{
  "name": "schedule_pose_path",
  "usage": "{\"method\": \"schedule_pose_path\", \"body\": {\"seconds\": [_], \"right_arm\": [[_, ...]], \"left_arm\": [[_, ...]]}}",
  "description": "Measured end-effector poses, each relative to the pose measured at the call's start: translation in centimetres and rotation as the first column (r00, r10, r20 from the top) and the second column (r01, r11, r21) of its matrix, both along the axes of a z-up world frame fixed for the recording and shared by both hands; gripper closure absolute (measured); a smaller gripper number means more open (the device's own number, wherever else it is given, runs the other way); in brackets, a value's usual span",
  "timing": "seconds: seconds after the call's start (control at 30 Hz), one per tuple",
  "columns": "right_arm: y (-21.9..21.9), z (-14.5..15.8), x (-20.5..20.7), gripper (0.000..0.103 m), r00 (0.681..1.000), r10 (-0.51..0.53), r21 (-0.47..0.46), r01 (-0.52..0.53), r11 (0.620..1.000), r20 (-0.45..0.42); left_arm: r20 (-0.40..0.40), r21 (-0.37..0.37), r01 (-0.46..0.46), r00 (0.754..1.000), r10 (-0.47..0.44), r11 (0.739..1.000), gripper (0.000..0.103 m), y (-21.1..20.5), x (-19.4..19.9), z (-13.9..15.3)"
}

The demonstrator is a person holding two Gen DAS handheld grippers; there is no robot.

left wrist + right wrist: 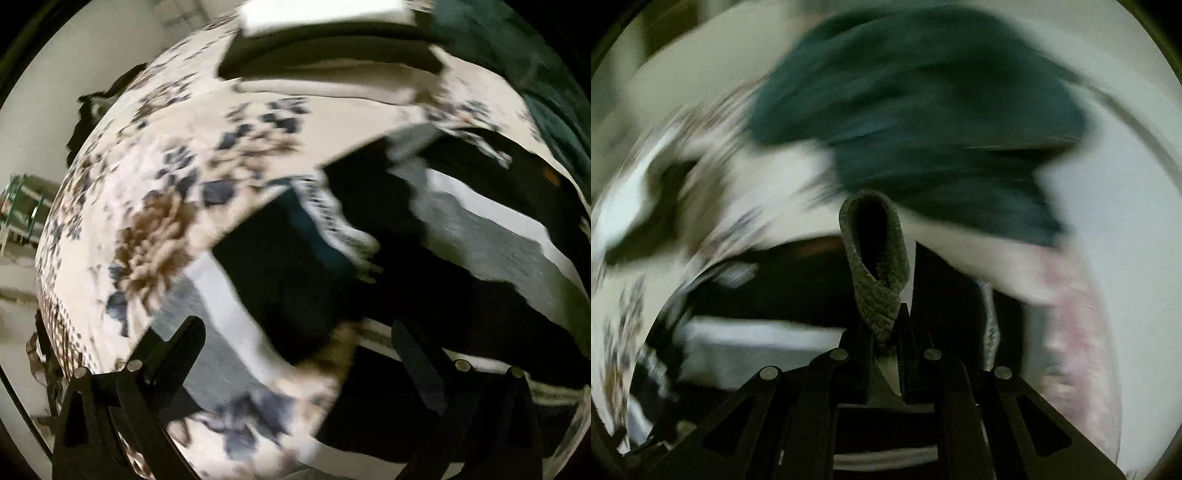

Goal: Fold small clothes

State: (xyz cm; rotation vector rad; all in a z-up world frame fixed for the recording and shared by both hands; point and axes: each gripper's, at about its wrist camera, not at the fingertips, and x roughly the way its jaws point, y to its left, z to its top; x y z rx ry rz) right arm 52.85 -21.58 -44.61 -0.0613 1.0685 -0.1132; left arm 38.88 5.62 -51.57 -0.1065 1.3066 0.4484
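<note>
My right gripper [884,332] is shut on the grey ribbed edge of a garment [875,258], which stands up in a loop between the fingers. A dark teal garment [923,122] lies blurred beyond it. In the left wrist view my left gripper [295,339] is open and empty, fingers wide apart, over a black, grey and white striped garment [461,236] that lies spread on the floral cloth [155,206]. Both views are motion-blurred.
The floral cloth covers a round table. A folded pile of black and cream clothes [332,62] lies at the far side. The teal garment [554,92] shows at the far right. A pale pink item [1075,332] lies at the right.
</note>
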Motion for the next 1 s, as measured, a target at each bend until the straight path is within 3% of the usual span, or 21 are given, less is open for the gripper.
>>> {"method": "schedule_pose_path", "body": {"seconds": [0.13, 0.2, 0.3, 0.47, 0.53, 0.6, 0.67, 0.83, 1.0], "right_arm": [[15.5, -7.4, 1.6, 0.093, 0.975, 0.198, -0.088, -0.207, 0.974, -0.104], [19.8, -9.8, 1.6, 0.093, 0.961, 0.246, -0.121, -0.261, 0.958, -0.128], [20.9, -11.6, 0.7, 0.093, 0.956, 0.250, -0.133, -0.271, 0.953, -0.150], [19.3, -9.7, -1.8, 0.092, 0.945, 0.268, -0.127, -0.295, 0.947, -0.190], [18.0, -9.5, -2.3, 0.083, 0.929, 0.269, -0.020, -0.284, 0.959, -0.255], [15.0, -8.5, -2.6, 0.049, 0.925, 0.262, 0.187, -0.216, 0.958, -0.276], [11.9, -7.2, -3.7, 0.036, 0.936, 0.230, 0.300, -0.146, 0.943, -0.268], [3.9, -5.1, -9.4, 0.036, 0.945, 0.094, 0.326, 0.014, 0.945, -0.313], [0.3, -6.4, -14.3, 0.036, 0.918, 0.030, 0.280, 0.089, 0.956, -0.395]], "left_arm": [[0.003, 0.008, -0.047, 0.999, 0.047, 0.999, 0.000, 3.7, -0.5, -0.5], [0.004, 0.013, -0.060, 0.998, 0.060, 0.998, 0.000, 5.4, -0.9, -0.7], [-0.001, 0.005, -0.082, 0.997, 0.082, 0.997, 0.000, 7.1, -1.5, -1.2], [-0.005, -0.011, -0.119, 0.993, 0.119, 0.993, 0.000, 8.7, -2.6, -1.4], [-0.017, -0.033, -0.136, 0.991, 0.136, 0.990, 0.000, 9.8, -3.4, -1.1], [-0.017, -0.062, -0.165, 0.986, 0.164, 0.984, 0.000, 11.4, -5.0, -0.1], [-0.020, -0.067, -0.203, 0.979, 0.202, 0.977, 0.000, 13.2, -7.3, 1.0], [-0.064, -0.103, -0.336, 0.941, 0.331, 0.936, 0.000, 18.6, -15.0, 2.2], [-0.093, -0.268, -0.430, 0.902, 0.421, 0.862, 0.000, 21.8, -19.7, -1.1]]}}
